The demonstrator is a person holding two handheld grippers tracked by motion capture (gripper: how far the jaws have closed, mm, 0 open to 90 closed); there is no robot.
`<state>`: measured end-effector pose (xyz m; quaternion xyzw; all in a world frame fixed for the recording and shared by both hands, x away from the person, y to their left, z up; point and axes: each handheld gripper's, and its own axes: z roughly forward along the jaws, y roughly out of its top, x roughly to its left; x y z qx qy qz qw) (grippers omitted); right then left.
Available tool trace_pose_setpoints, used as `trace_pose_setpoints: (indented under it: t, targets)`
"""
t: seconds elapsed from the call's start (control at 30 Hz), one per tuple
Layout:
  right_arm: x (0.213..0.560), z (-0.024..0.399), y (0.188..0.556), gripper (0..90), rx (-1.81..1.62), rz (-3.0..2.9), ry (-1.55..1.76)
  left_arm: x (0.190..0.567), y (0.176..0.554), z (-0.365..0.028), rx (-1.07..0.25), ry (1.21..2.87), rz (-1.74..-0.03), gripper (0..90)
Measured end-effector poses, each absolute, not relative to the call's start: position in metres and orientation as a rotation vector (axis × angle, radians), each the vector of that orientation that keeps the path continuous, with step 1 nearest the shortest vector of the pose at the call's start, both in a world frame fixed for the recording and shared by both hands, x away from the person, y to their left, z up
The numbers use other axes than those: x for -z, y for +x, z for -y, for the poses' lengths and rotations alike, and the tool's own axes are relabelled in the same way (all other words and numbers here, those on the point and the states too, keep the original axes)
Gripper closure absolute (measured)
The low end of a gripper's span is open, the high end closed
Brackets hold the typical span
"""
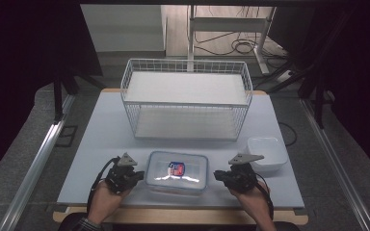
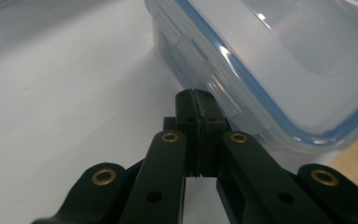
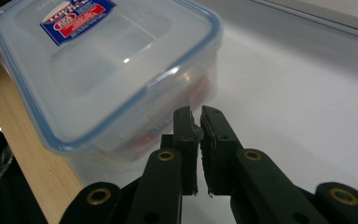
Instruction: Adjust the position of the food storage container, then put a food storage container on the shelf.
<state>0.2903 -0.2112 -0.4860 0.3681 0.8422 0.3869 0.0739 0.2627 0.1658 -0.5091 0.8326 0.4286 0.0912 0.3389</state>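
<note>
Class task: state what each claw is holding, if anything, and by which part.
Nothing is held. The left claw is shut and empty beside the lidded container; the right claw, nearly shut, grips nothing at its other end.

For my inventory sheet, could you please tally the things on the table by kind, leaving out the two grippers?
Clear plastic food container with a blue-sealed lid: 1
White wire rack with two shelves: 1
White square bowl: 1
Total: 3
</note>
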Motion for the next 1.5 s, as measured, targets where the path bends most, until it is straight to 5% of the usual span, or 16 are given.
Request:
trace_pose_setpoints:
  t: [0.27, 0.53, 0.73, 1.13, 1.5]
  targets:
    - [0.486, 0.217, 0.291, 84.1, -1.142, -2.512, 1.103, 0.509, 0.258, -0.158, -0.246, 2.189, -1.053, 87.9]
    - [0.484, 0.224, 0.294, 61.2, -1.162, -2.461, 1.138, 0.515, 0.266, -0.176, -0.334, 2.145, -1.074, 30.9]
    - [0.482, 0.229, 0.296, 42.9, -1.183, -2.435, 1.139, 0.515, 0.267, -0.182, -0.340, 2.127, -1.062, 16.0]
    - [0.476, 0.232, 0.299, 16.0, -1.281, -2.391, 1.112, 0.512, 0.270, -0.191, -0.302, 2.098, -1.028, 3.0]
    - [0.470, 0.215, 0.298, 5.1, -1.324, -2.488, 1.070, 0.494, 0.274, -0.182, -0.243, 2.035, -1.020, 2.5]
